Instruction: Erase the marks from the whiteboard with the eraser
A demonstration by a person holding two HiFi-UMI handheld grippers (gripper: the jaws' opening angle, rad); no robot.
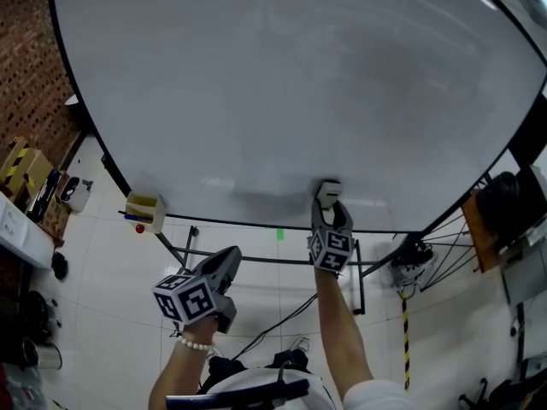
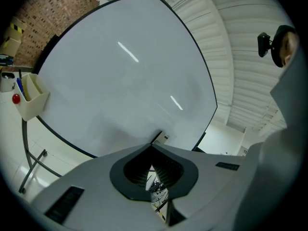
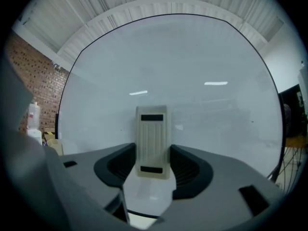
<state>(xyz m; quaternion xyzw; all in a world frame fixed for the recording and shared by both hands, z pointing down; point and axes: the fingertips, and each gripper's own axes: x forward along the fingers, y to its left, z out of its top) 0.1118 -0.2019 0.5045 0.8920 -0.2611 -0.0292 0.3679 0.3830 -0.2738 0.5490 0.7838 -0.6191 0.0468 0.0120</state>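
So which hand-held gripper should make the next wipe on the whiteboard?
Right. The right hand-held gripper is shut on the eraser, at the lower edge of the whiteboard. The left hand-held gripper is shut, empty, and hangs below it.

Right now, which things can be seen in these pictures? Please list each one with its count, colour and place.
whiteboard: one, white with black frame, fills the middle; no marks that I can make out
eraser: one, cream, on the whiteboard near its lower edge
tray: one, cream, at the whiteboard's lower left edge
stand: one, black, under the whiteboard
brick wall: one, red-brown, far left
pole: one, yellow and black, lower right
left gripper: one, grey, shut, empty, below the whiteboard
right gripper: one, grey, shut on the eraser
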